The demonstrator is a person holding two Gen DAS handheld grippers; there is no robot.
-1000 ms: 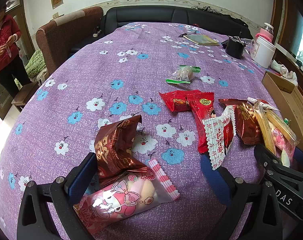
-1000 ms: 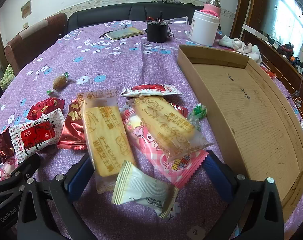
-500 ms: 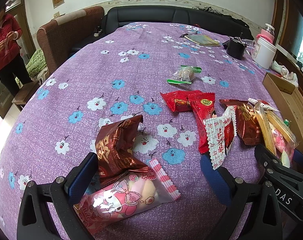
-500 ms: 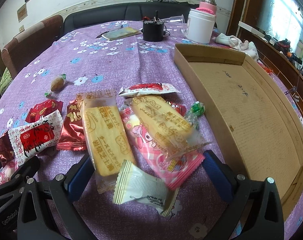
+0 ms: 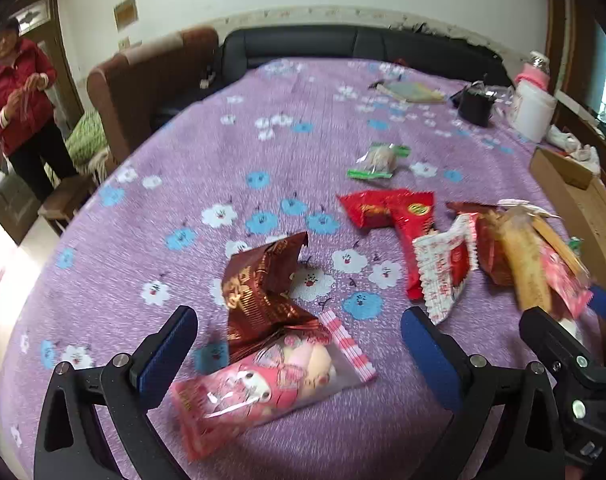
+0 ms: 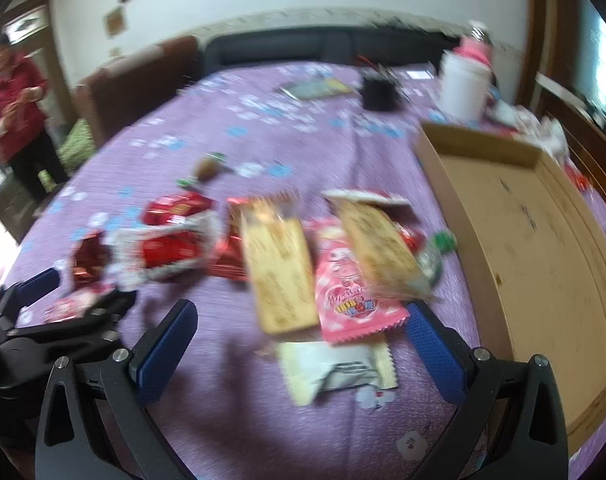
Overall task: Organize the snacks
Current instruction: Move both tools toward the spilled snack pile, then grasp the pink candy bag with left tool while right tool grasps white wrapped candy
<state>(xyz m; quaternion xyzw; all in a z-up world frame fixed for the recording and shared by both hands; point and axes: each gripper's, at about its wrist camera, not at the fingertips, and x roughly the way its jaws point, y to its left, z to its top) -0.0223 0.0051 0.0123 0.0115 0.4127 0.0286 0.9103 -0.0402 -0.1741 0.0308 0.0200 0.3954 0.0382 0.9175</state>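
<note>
Snack packets lie scattered on a purple flowered tablecloth (image 5: 263,128). My left gripper (image 5: 299,344) is open and empty, its jaws on either side of a brown foil packet (image 5: 263,292) and a pink cartoon packet (image 5: 259,388). My right gripper (image 6: 299,340) is open and empty above a white packet (image 6: 339,368), a pink packet (image 6: 347,288) and two long biscuit packs (image 6: 279,264). The right gripper also shows at the right of the left wrist view (image 5: 583,364). Red packets (image 5: 407,216) and a red-and-white packet (image 5: 443,276) lie between the two groups.
An open, empty cardboard tray (image 6: 543,248) lies to the right of the snacks. A small wrapped sweet (image 5: 379,160) lies farther back. A black cup (image 6: 379,92), a white jar (image 6: 463,84) and a booklet (image 6: 315,88) stand at the far side. A person in red (image 5: 15,96) stands at the left.
Both grippers have lifted and tilted up, so the snacks sit lower and farther in both views. The current frames are motion-blurred. No packet has moved.
</note>
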